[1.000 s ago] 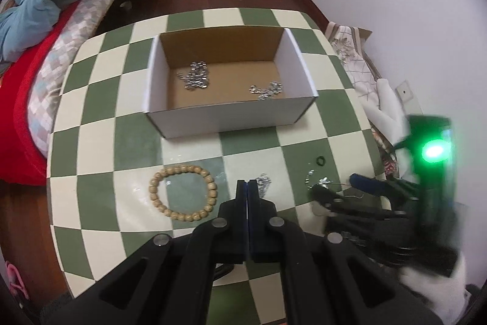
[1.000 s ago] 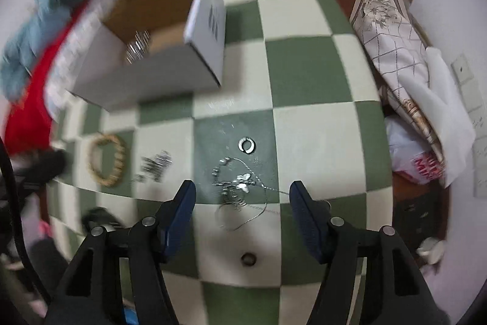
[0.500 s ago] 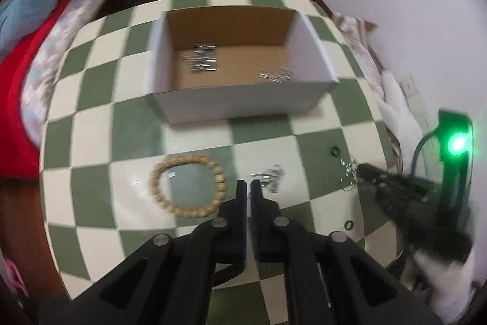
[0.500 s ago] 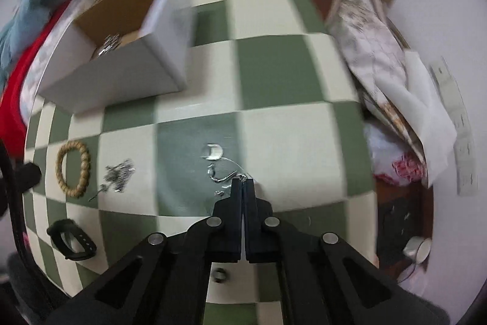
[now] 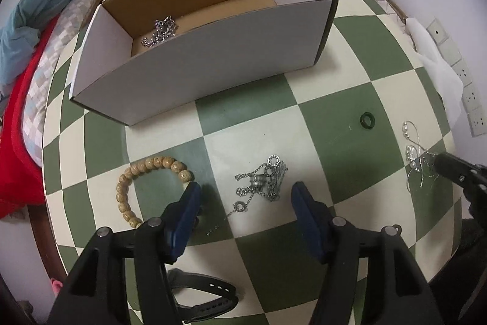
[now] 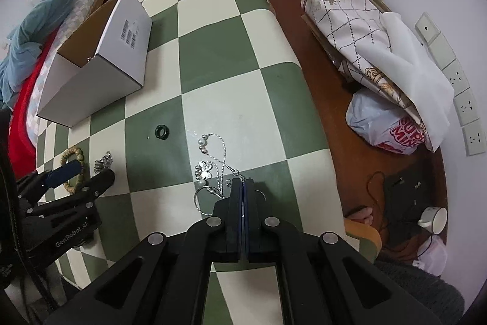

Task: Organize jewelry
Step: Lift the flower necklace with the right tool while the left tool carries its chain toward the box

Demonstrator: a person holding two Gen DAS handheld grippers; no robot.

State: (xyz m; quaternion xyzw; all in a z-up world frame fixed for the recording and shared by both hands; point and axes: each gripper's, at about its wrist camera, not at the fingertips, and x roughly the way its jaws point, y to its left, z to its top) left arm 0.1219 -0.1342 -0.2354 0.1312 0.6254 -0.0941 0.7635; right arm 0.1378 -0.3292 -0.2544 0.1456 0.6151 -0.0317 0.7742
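Right tongs point(image 6: 242, 183) pinched shut on thin silver pearl-and-butterfly necklace point(image 6: 210, 165), left tongs point(image 5: 243, 197) spread wide over tangled silver chain point(image 5: 263, 183); risk: fine strand slipping or snagging during lift.

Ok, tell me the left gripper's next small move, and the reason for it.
Probably lower the left gripper and close it on the silver chain bracelet. Its jaws are open, the bracelet lies loose on the checkered table between the fingertips, and the right gripper already pinches the pearl necklace.
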